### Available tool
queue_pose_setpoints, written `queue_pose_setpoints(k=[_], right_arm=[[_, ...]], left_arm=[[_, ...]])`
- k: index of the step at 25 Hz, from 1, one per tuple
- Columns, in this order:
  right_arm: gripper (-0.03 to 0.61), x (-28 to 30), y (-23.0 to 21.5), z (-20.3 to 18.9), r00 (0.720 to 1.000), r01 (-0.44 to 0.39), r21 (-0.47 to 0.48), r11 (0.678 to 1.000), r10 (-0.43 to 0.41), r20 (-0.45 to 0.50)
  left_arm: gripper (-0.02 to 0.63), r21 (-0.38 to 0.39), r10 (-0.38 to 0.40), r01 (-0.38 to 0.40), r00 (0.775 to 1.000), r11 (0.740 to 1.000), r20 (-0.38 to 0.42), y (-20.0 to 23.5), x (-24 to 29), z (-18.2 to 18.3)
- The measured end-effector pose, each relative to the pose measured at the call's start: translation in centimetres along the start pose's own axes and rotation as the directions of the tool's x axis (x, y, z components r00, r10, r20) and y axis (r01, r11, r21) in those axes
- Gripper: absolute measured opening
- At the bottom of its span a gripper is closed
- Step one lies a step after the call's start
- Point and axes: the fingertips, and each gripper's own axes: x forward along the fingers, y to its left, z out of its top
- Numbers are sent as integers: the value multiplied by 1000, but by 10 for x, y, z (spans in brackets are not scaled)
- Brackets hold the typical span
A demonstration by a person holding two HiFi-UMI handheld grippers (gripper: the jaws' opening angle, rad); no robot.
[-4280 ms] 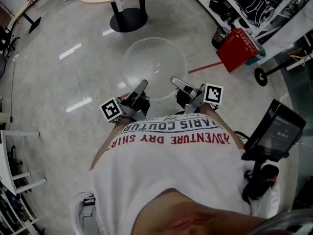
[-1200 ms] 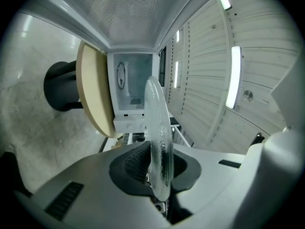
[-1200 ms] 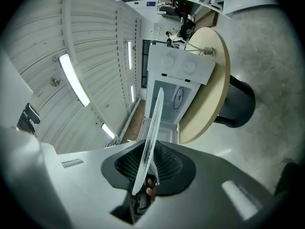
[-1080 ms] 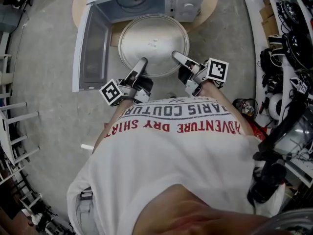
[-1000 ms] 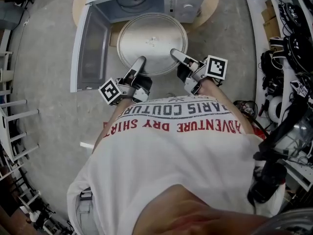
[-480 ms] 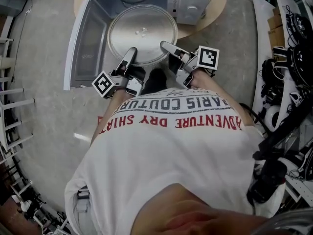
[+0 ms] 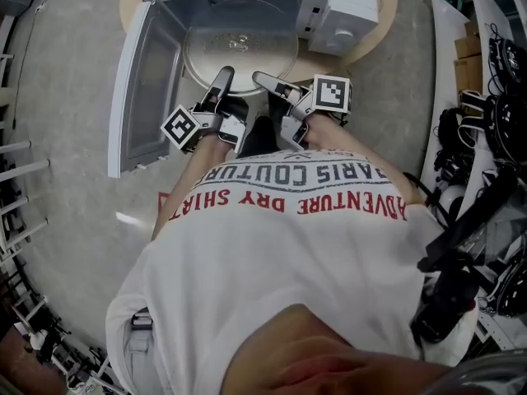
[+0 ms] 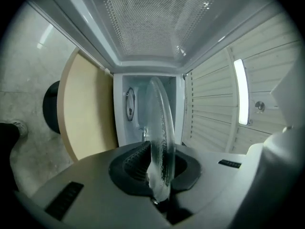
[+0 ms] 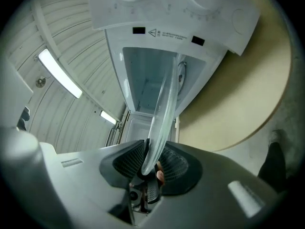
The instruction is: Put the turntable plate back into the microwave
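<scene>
Insertion step. Left gripper (image 7: pixel 221 85) and right gripper (image 7: pixel 268 81) each clamp the near rim of the turntable plate (image 7: pixel 239 52), which is held ahead of them at the open microwave (image 7: pixel 350 11) mouth. The next move is probably to advance it level, lower it and release.

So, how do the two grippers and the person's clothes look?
The left gripper and right gripper have long silver-grey fingers, black ribbed pads, and each a white cube with black square markers. The person wears a white T-shirt with red and dark lettering.
</scene>
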Motion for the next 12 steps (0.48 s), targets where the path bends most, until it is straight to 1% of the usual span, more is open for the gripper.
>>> queue_pose_setpoints(k=[3, 6, 12], right_arm=[[71, 18, -8, 9, 1000, -2, 47, 999, 1, 19], [66, 32, -23, 20, 999, 27, 63, 998, -29, 25], [57, 57, -52, 48, 996, 42, 102, 994, -49, 72]], left_arm=[[28, -17, 12, -12, 1000, 1000, 6, 10, 13, 13], [28, -31, 25, -24, 1000, 999, 10, 24, 28, 27], [28, -50, 37, -37, 999, 998, 6, 51, 59, 54]])
